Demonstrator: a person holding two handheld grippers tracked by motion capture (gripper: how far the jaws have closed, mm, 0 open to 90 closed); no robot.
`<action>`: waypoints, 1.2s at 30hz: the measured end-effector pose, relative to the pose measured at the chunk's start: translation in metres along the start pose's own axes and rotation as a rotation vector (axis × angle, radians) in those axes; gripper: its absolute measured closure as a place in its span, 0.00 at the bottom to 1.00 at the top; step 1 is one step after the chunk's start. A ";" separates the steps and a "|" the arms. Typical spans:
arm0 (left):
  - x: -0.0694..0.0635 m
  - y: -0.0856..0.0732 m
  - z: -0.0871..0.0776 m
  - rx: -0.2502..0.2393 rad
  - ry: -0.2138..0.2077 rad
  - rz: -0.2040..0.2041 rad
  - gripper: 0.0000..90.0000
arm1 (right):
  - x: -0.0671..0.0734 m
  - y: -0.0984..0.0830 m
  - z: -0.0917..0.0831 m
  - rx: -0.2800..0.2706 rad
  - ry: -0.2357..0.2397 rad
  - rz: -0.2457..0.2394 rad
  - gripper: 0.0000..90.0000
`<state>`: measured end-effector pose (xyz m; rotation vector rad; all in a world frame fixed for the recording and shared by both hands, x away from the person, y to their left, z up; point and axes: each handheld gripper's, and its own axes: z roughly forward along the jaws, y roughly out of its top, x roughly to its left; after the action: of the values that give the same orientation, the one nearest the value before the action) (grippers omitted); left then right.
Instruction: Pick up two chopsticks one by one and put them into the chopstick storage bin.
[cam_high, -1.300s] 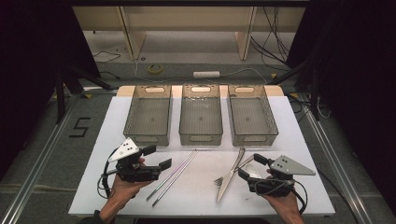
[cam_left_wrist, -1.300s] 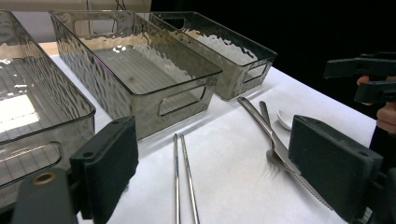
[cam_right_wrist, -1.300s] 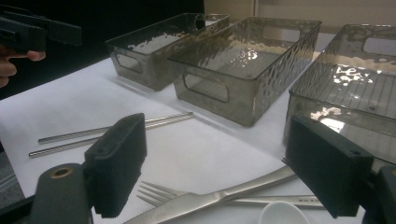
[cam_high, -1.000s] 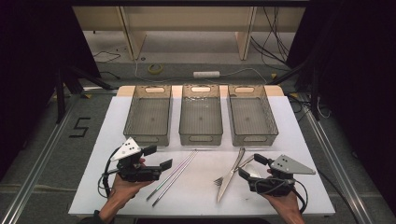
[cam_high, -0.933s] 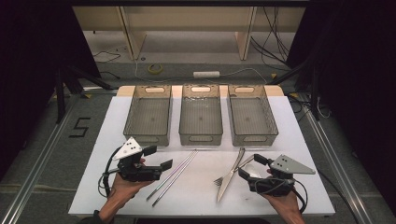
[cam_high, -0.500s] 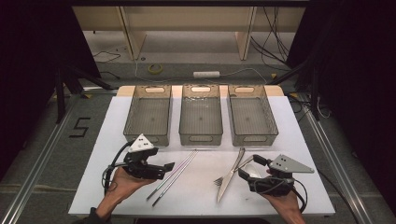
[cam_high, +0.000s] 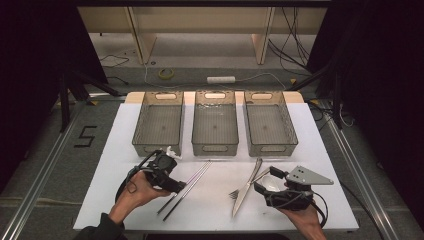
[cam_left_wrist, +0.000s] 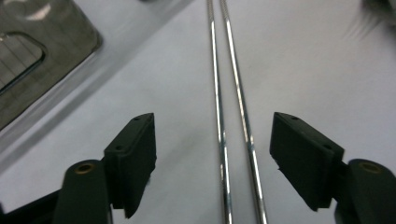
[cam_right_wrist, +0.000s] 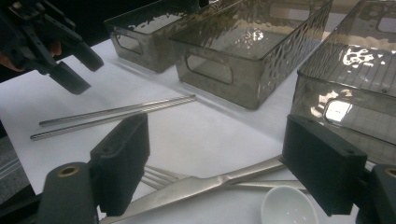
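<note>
High view: your white bench (cam_high: 125, 150) carries three smoky clear plastic bins (cam_high: 215, 125). Your left gripper (cam_left_wrist: 212, 154), fingers apart and just closing, straddles two slim steel chopsticks (cam_left_wrist: 233, 116) without touching; your right gripper (cam_right_wrist: 215, 168) rests with its fingers spread.

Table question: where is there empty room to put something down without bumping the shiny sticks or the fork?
The white table is bare left of the left bin, right of the right bin, and in the middle between the chopsticks and the knife. It is crowded near the right gripper, where knife, fork and white spoon bunch together.
</note>
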<state>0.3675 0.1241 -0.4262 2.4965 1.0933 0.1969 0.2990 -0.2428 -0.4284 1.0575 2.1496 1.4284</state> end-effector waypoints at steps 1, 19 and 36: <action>0.000 0.000 0.000 0.000 0.000 0.000 0.41 | 0.000 0.000 0.000 0.002 -0.003 -0.002 0.27; -0.003 -0.002 0.025 0.151 -0.026 0.006 0.66 | 0.000 -0.001 0.001 0.015 0.005 0.003 0.28; -0.007 0.001 0.039 0.209 -0.010 0.019 0.84 | 0.001 -0.001 0.002 0.023 0.019 -0.006 0.29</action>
<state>0.3742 0.1064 -0.4610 2.6885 1.1393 0.0791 0.2991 -0.2410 -0.4301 1.0493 2.1850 1.4204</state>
